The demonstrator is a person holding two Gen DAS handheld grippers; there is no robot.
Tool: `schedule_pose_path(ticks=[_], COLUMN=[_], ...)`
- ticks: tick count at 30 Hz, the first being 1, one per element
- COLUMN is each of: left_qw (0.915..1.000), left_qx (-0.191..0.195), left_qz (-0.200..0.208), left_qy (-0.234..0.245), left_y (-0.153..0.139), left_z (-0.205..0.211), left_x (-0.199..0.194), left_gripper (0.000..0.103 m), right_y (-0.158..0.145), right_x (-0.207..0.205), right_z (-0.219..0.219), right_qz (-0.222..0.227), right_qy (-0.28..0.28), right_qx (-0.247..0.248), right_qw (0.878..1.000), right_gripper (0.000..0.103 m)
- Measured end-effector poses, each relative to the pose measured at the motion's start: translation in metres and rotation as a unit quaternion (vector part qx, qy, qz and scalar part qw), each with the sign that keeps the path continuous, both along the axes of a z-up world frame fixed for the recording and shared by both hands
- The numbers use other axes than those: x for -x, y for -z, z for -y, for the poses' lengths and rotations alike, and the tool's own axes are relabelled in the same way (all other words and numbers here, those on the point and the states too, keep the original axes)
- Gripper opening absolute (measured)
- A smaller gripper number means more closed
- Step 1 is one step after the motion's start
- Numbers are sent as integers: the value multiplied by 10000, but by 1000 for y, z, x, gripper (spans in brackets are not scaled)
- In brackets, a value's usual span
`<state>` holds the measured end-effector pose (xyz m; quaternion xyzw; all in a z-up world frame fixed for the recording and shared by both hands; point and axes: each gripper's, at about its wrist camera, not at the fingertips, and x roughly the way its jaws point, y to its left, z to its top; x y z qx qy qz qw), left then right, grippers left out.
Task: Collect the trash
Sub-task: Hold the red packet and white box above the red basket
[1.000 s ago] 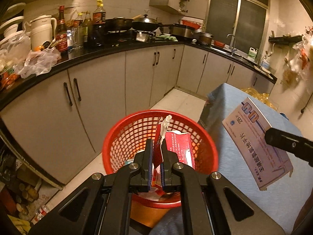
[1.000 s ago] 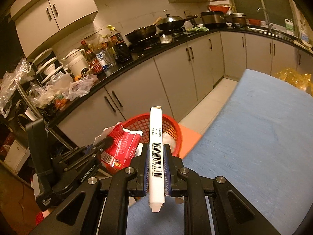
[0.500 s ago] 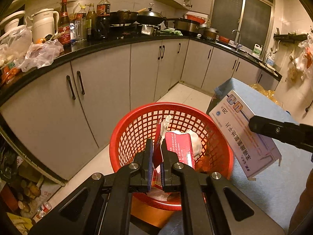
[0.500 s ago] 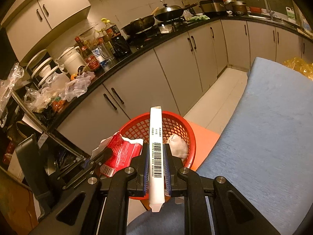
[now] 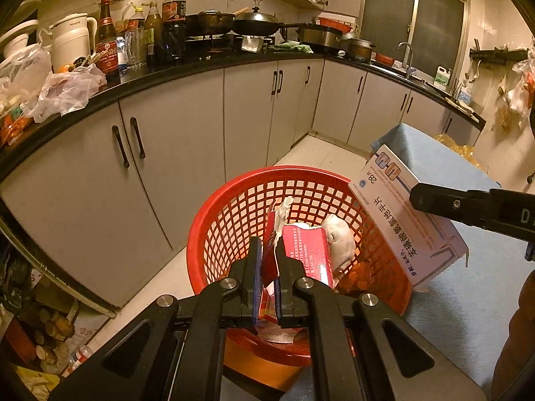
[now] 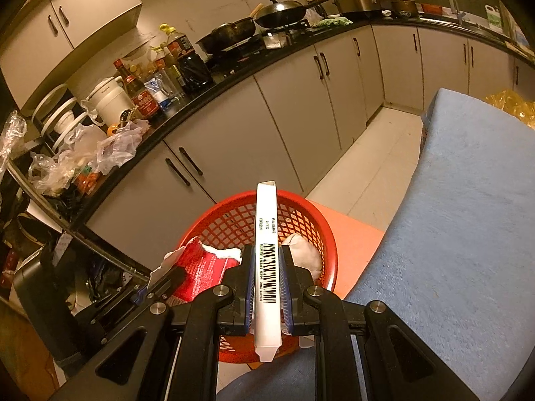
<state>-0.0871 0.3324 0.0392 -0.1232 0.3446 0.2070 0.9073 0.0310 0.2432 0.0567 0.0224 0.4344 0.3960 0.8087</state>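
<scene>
Left wrist view: my left claw is clamped on a torn red snack packet, held over the red mesh basket, which already holds a crumpled white wad. Only this view shows the broad printed face of the white medicine box, tilted above the basket's right rim, with one black finger of my right claw across it. Right wrist view turns that same box edge-on, barcode up, pinched tight between my right claw, its far end over the basket. It alone shows the orange stool top beside the basket and the blue cloth-covered table on the right
</scene>
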Motion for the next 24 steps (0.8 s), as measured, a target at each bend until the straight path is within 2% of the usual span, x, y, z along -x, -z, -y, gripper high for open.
schedule_pose_path(ticks=[24], left_qw=[9999], left_qx=[-11], left_qz=[-121], left_qy=[3], left_y=[9], left_z=[1], left_x=[-8], left_gripper=[6], right_y=[21], right_x=[-15], right_z=[-4], right_qz=[-176], right_qy=[79], right_qx=[130], right_qw=[9997], right_gripper=[16])
